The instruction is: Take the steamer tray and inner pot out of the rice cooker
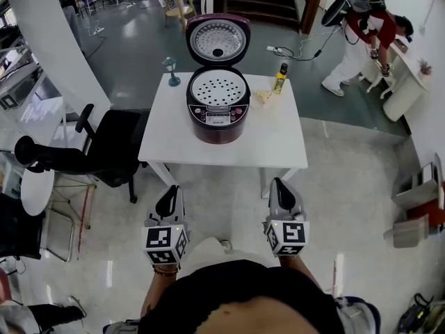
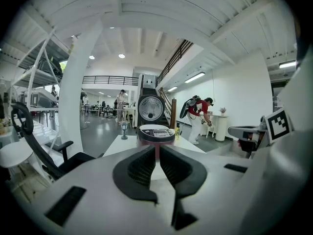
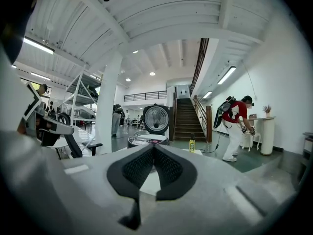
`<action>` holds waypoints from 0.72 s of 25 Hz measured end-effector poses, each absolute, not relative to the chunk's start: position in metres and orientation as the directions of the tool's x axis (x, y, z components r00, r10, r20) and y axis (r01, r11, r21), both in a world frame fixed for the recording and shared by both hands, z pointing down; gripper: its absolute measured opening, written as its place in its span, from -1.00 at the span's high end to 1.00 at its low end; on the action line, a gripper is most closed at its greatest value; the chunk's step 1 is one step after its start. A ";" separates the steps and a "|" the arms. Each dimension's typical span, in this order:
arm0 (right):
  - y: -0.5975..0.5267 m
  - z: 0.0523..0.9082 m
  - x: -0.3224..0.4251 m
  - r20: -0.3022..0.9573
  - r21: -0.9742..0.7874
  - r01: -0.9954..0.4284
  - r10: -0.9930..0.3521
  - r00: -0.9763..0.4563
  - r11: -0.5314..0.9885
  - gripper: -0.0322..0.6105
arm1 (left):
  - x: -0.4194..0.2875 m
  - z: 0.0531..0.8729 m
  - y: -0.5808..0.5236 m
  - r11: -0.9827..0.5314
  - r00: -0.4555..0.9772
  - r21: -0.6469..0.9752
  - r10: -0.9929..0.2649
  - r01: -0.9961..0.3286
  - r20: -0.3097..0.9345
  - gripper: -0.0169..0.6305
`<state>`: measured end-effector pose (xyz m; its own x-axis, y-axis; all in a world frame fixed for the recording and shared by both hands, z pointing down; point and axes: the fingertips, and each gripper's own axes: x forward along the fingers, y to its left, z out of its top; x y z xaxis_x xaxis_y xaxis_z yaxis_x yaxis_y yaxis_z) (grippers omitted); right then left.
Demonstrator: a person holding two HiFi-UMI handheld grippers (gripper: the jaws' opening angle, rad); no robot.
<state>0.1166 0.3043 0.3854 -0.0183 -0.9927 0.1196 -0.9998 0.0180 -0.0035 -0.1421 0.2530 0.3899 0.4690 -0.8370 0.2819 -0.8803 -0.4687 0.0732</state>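
Sitting in the rice cooker (image 1: pixel 217 120) on the tabletop (image 1: pixel 278 145), the steamer tray (image 1: pixel 218 89) is judged light, stiff, best pinched at its rim. On the left gripper (image 1: pixel 169 195) and right gripper (image 1: pixel 281 188), jaws are seen together, empty.

Glossy maroon plastic rice cooker (image 1: pixel 217 127), shiny metal inner lid (image 1: pixel 217 42), matt white table (image 1: pixel 278 145), polished floor (image 1: pixel 348 179)

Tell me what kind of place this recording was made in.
Likely a large open workspace or lab hall, not a home kitchen: the rice cooker sits on a lone white table, an office chair stands beside it, and a staircase rises behind.
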 end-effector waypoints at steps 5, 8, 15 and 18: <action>0.299 0.384 0.114 0.107 -0.016 -0.999 -0.993 -0.049 0.047 0.78 | -0.142 0.388 0.248 -0.450 0.448 0.058 -0.851 -0.891 0.275 0.73; 0.293 0.385 0.114 0.118 -0.034 -0.998 -0.992 -0.055 0.051 0.37 | -0.143 0.387 0.244 -0.436 0.438 0.069 -0.857 -0.897 0.271 0.23; 0.277 0.395 0.121 0.173 -0.032 -0.997 -0.982 -0.080 0.075 -0.04 | -0.142 0.380 0.230 -0.400 0.423 0.139 -0.876 -0.906 0.231 -0.29; 0.270 0.400 0.117 0.213 -0.036 -0.995 -0.972 -0.104 0.098 -0.11 | -0.137 0.378 0.228 -0.426 0.444 0.128 -0.868 -0.896 0.224 -0.36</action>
